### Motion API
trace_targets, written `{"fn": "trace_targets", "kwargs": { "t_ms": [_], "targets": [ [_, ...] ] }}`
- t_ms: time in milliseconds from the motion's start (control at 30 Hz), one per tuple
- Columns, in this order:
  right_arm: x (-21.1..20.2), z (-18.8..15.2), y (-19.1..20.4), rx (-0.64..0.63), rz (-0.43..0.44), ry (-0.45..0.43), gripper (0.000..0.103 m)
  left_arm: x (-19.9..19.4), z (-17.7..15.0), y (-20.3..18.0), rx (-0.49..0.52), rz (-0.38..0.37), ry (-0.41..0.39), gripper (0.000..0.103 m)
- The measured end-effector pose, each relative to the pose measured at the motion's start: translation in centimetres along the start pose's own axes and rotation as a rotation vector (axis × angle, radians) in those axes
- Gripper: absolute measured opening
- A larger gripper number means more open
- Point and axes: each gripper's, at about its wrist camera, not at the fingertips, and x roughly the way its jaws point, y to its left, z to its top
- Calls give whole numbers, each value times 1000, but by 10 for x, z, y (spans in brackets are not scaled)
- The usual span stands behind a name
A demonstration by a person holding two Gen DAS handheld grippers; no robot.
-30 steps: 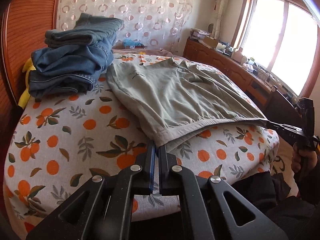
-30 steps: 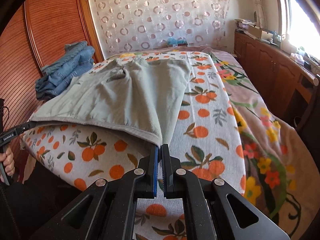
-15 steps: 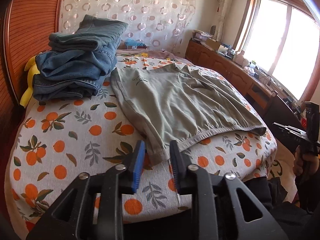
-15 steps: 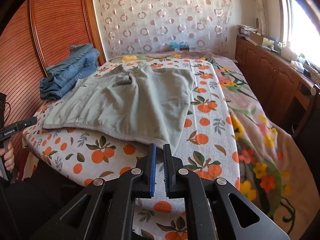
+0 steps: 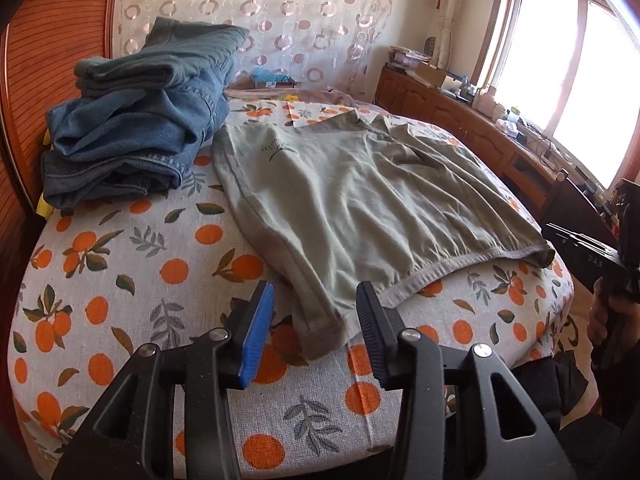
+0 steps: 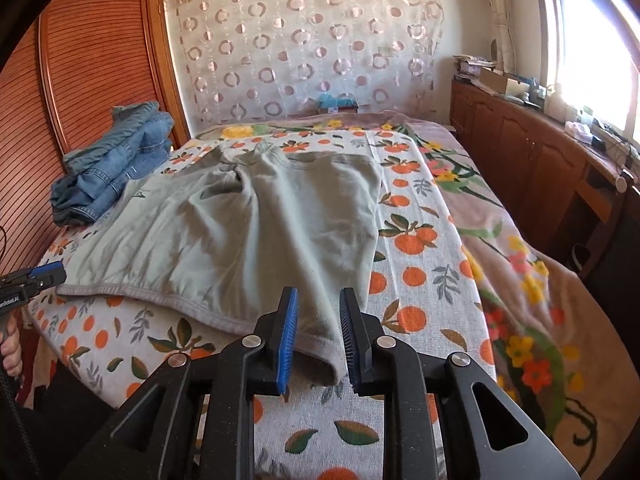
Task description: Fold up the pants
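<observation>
Grey-green pants (image 5: 340,200) lie spread flat on the orange-print bed (image 5: 120,280), with the elastic waistband along the near edge. My left gripper (image 5: 314,300) hovers at the waistband's left corner. Its jaws are opening, and the cloth corner lies loose between the pads without touching them. In the right wrist view the pants (image 6: 248,232) reach my right gripper (image 6: 318,300). Its jaws are also opening, and the right corner rests unpressed between them. Each gripper also shows in the other's view: the right gripper (image 5: 576,240) and the left gripper (image 6: 36,276).
A stack of folded blue jeans (image 5: 132,128) sits at the bed's back left, beside a wooden wardrobe (image 6: 80,80). A floral blanket (image 6: 520,260) covers the bed's right side. A cluttered wooden cabinet (image 6: 540,160) runs under the window. A hand (image 5: 600,312) holds the right gripper.
Both grippers were shut on the raised waistband corners. They have opened and drawn back, and the waistband has dropped flat onto the bed.
</observation>
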Motion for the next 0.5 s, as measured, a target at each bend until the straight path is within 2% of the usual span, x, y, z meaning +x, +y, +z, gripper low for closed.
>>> {"fn": "trace_targets", "kwargs": {
  "t_ms": [67, 200, 300, 500],
  "targets": [
    [3, -2, -1, 0, -3, 15, 23, 1, -3, 1, -1, -3, 7, 45],
    [7, -9, -4, 13, -3, 43, 28, 5, -5, -1, 10, -7, 22, 36],
    [9, -14, -4, 7, 12, 69, 29, 6, -7, 0, -3, -9, 27, 34],
    [7, -19, -3, -2, -2, 56, 32, 8, -10, -2, 10, -21, 41, 24]
  ]
}}
